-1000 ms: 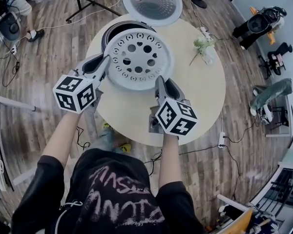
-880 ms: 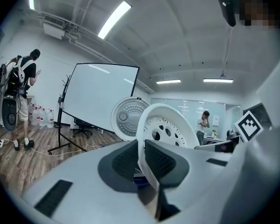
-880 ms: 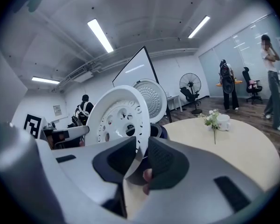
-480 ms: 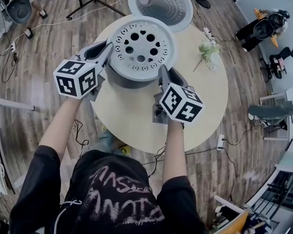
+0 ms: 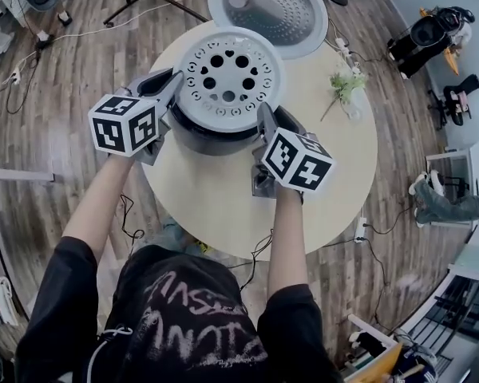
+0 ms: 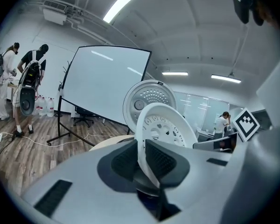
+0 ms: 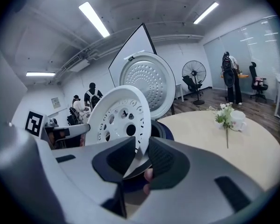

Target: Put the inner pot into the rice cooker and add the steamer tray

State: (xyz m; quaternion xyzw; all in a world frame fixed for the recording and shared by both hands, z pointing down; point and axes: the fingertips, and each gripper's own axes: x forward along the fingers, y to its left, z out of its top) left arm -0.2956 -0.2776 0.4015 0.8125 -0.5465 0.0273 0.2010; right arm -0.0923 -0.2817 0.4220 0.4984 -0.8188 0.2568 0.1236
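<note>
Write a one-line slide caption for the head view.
Left gripper and right gripper hold the white steamer tray by its rim over the open rice cooker on a round table.

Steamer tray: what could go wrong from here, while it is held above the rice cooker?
1. The left gripper and right gripper pinch only the thin rim of the tray, so it might slip or tilt.
2. The tray looks off-centre over the cooker, so it may land crooked.
3. The open lid is close behind, and the far edge may knock it.

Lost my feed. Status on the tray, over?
left tongs and right tongs shut on steamer tray rim. Tray held over rice cooker. Cooker lid open, nothing blocking.
</note>
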